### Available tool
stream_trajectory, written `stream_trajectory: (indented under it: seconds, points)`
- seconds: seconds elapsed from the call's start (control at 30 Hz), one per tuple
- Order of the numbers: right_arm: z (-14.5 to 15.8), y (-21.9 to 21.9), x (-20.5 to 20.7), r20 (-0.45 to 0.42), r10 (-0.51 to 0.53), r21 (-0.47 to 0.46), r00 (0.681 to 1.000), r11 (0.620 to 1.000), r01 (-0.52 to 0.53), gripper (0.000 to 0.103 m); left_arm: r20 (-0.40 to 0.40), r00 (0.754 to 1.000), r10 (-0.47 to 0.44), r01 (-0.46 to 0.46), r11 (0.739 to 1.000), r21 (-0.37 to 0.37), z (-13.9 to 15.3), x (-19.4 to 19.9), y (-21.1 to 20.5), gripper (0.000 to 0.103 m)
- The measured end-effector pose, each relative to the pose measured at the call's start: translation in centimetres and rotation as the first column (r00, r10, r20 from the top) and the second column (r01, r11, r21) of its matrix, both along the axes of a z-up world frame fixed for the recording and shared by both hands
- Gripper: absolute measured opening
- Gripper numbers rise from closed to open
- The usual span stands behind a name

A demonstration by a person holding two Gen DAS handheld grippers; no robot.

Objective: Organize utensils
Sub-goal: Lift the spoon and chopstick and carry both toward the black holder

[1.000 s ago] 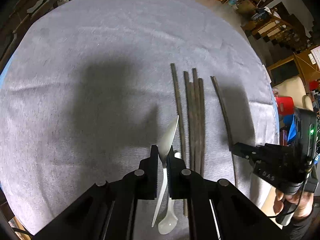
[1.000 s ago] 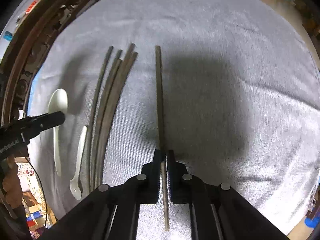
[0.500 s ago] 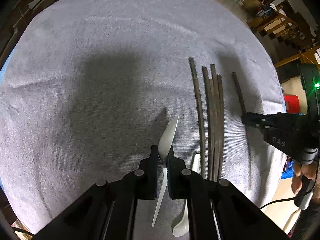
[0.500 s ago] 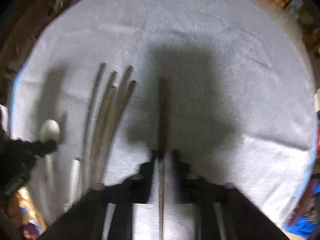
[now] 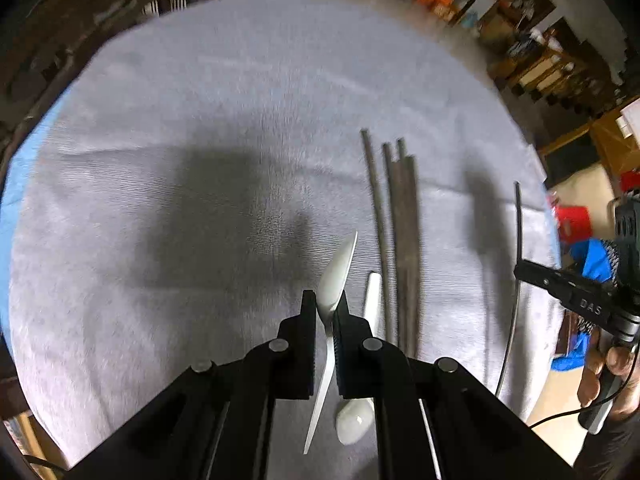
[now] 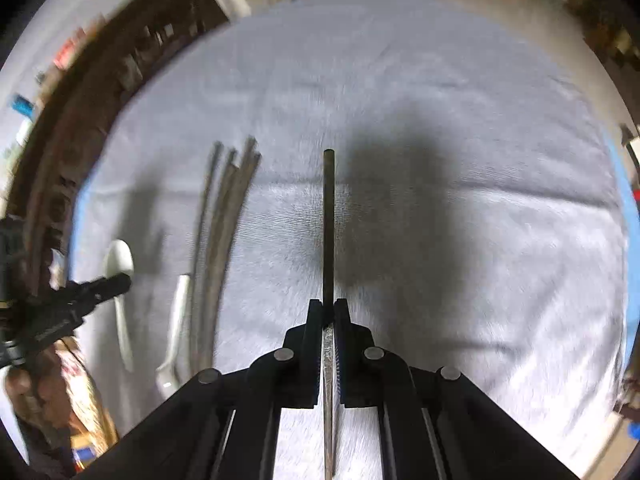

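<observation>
Two claws were loaded, left claw [image 5: 325, 312] clamping a spoon [image 5: 335, 280], right claw [image 6: 328, 312] pinching a chopstick [image 6: 329, 224]; each likely needed setting beside its kind.

The only lettering I can read is "DAS", printed pale on the black finger of my right gripper [image 5: 520, 270]. Everything else is too blurred to read.
</observation>
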State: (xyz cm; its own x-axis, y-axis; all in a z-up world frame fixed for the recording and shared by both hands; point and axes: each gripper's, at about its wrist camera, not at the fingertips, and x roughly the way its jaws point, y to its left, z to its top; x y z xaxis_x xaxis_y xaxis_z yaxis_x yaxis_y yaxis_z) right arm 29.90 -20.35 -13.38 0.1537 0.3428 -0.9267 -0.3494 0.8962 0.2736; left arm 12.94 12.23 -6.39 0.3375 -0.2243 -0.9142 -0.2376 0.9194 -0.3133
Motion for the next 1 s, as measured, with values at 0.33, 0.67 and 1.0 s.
stream_trajectory:
  seconds: [0.33,0.67,1.0]
  points:
    - [7.4,-4.9,-8.9,0.203,-0.18,0.289,0.963,0.95,0.116,0.006,0.245,0.961,0.128,-0.107,0.99,-0.096,5.2,-6.2,-0.8,0.007]
    - [14.7,-6.6,-16.4,0.341,-0.277,0.48,0.898,0.873,0.087,0.007,0.444,0.874,0.196,-0.132,0.976,-0.172,10.4,-12.9,-2.4,0.007]
    - [14.6,-3.1,-20.7,0.42,-0.259,0.487,0.87,0.873,0.025,0.007,0.544,0.829,0.131,-0.044,0.985,-0.17,11.0,-15.6,-6.7,0.007]
